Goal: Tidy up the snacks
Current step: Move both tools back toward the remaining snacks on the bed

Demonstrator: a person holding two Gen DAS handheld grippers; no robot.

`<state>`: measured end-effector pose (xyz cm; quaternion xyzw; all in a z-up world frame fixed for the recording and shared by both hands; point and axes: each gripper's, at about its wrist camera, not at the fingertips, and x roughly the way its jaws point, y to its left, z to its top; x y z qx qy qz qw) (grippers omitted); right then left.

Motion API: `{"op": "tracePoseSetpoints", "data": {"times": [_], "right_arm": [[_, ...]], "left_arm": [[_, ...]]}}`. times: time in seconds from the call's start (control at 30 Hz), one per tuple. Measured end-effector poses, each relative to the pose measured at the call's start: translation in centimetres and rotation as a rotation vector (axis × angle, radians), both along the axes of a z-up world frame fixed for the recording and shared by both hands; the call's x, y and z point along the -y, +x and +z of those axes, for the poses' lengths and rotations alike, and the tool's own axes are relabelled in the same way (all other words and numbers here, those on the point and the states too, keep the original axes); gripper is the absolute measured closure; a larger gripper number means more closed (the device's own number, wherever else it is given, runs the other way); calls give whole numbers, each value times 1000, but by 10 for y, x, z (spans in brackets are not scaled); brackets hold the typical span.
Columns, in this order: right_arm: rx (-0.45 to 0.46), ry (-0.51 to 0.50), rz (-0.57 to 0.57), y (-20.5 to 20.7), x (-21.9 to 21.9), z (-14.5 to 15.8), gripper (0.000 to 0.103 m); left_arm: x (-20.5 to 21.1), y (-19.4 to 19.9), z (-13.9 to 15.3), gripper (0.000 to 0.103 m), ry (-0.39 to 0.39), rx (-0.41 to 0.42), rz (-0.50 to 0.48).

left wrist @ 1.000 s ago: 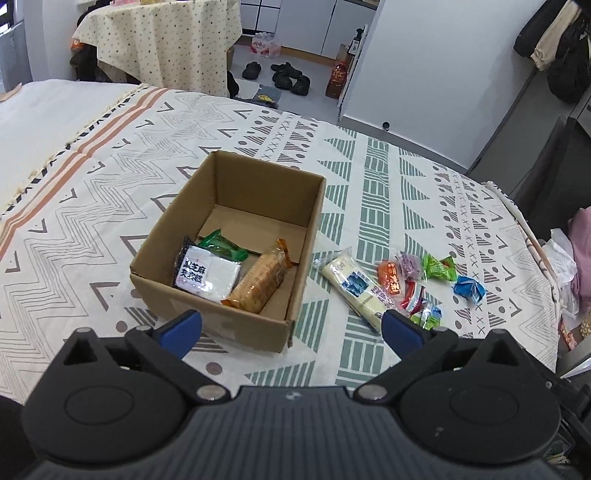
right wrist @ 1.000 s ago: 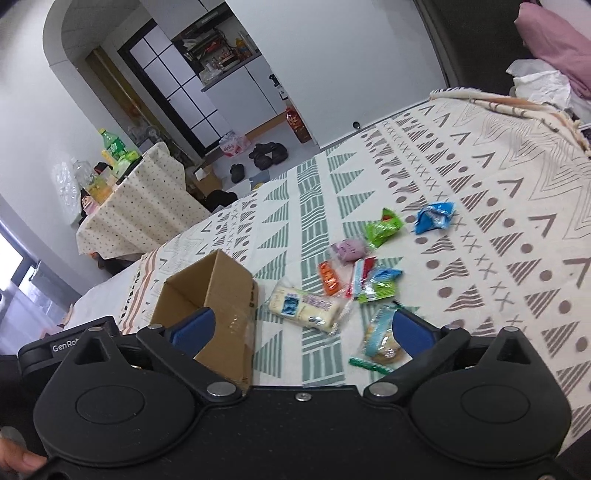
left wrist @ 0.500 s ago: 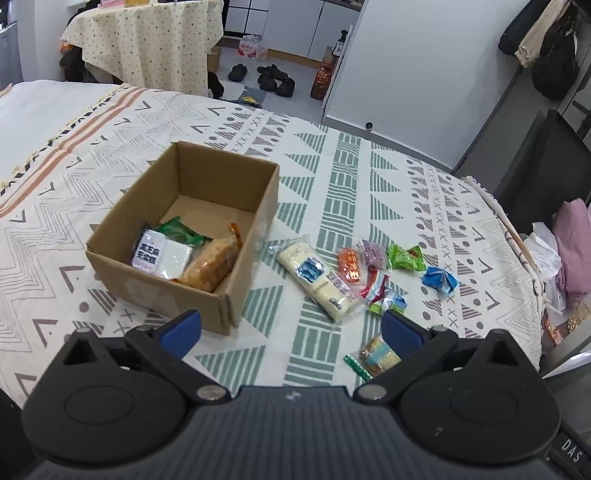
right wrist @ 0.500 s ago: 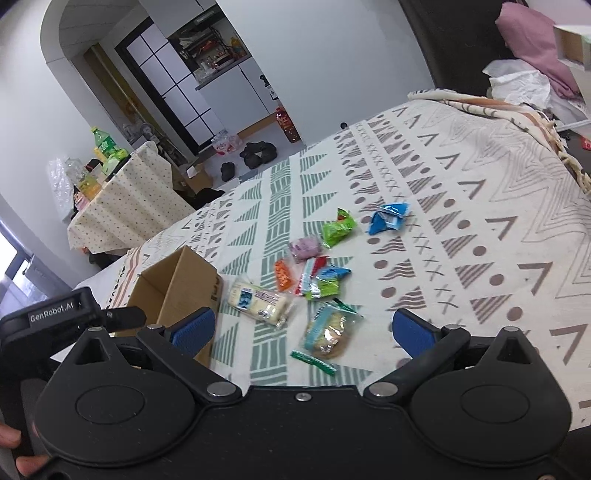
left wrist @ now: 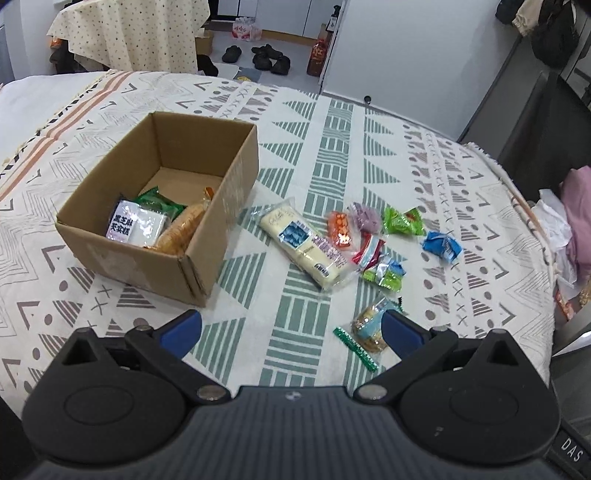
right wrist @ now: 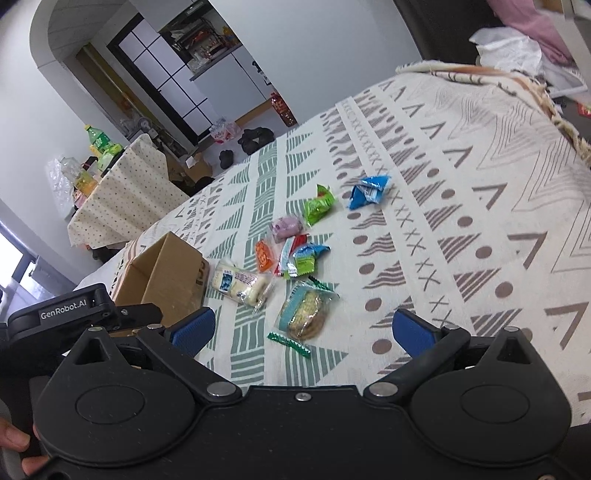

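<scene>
An open cardboard box (left wrist: pixel 236 155) (right wrist: pixel 173 273) sits on the patterned cloth and holds a white packet (left wrist: pixel 135 223), a green packet (left wrist: pixel 157 201) and a biscuit pack (left wrist: pixel 184 229). To its right lie a long white snack pack (left wrist: pixel 304 245) (right wrist: pixel 240 284), several small candies (left wrist: pixel 373 236) (right wrist: pixel 295 251) and a cracker pack (left wrist: pixel 369 326) (right wrist: pixel 306 310). My left gripper (left wrist: pixel 291 330) is open and empty above the cloth, in front of the box. My right gripper (right wrist: pixel 303 330) is open and empty, just short of the cracker pack.
The cloth's right edge (left wrist: pixel 532 206) drops off beside a pile of clothes and bags (left wrist: pixel 569 221). A covered table (left wrist: pixel 136 33) and shoes (left wrist: pixel 266 59) stand on the floor beyond. The left gripper's body (right wrist: pixel 74 310) shows at the left of the right wrist view.
Both grippers have pulled back and shifted right. The box moved left in view, and the cracker pack now lies clear of the right gripper's fingers. Both stayed open.
</scene>
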<state>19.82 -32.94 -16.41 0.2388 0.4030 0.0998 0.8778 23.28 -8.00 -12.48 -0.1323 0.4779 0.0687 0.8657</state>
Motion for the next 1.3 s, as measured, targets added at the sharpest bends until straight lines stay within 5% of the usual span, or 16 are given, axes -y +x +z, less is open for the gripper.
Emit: {"op": "tracePoseSetpoints", "data": {"times": [0.33,0.73,1.2,1.3], "right_arm": [[-67,81,-58,14,11,-28,3],[-168,164,-34,48,1,-65,37],[-208,184,-19,80,-19,-89,45],[-210,186,-19,87,-22,-93,61]], "left_arm": [[11,16,-23,1,-60,-24,-1],[21,48,-42,4,-64,6,41],[12,67,-67,8,-98,-9,95],[11,72,-70,8,-98,-18,101]]}}
